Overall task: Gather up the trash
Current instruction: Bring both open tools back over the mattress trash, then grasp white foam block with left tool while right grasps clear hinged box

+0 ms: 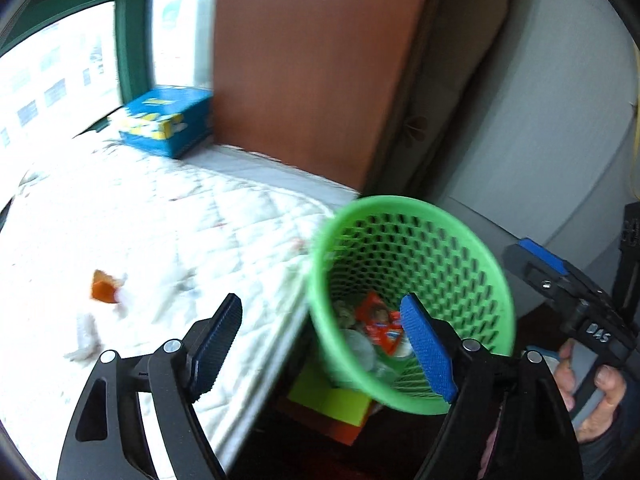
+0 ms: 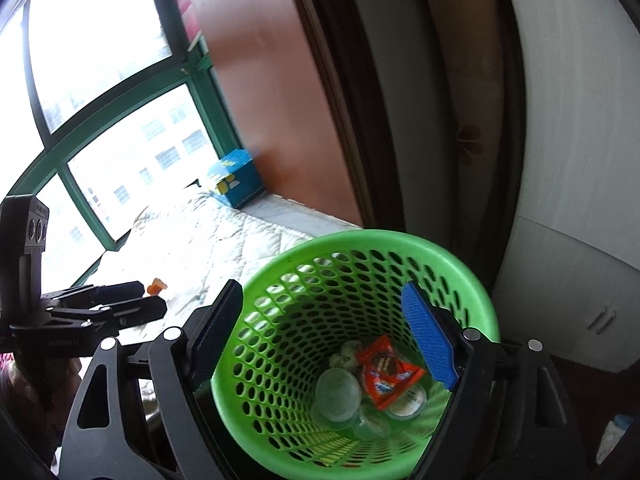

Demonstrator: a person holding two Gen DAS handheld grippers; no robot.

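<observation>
A green mesh basket (image 1: 412,216) stands at the mattress's edge. It holds an orange snack wrapper (image 2: 386,372) and clear plastic cups (image 2: 338,390). My left gripper (image 1: 322,346) is open and empty, over the gap between the bed and the basket. On the white quilted mattress (image 1: 180,216) lies an orange scrap (image 1: 105,289) beside a white crumpled tissue (image 1: 86,332). My right gripper (image 2: 324,336) is open above the basket's mouth, with nothing pressed between its pads. A hand holds the right gripper (image 1: 532,258) just right of the basket's rim. The left gripper (image 2: 154,298) shows side-on near the orange scrap (image 2: 155,286).
A blue box (image 1: 168,120) sits at the mattress's far end by the green-framed window (image 2: 120,96). A brown wooden panel (image 1: 316,64) rises behind the bed. A white cabinet (image 2: 580,280) stands to the right. Yellow-green and orange items (image 1: 332,404) lie on the floor by the basket.
</observation>
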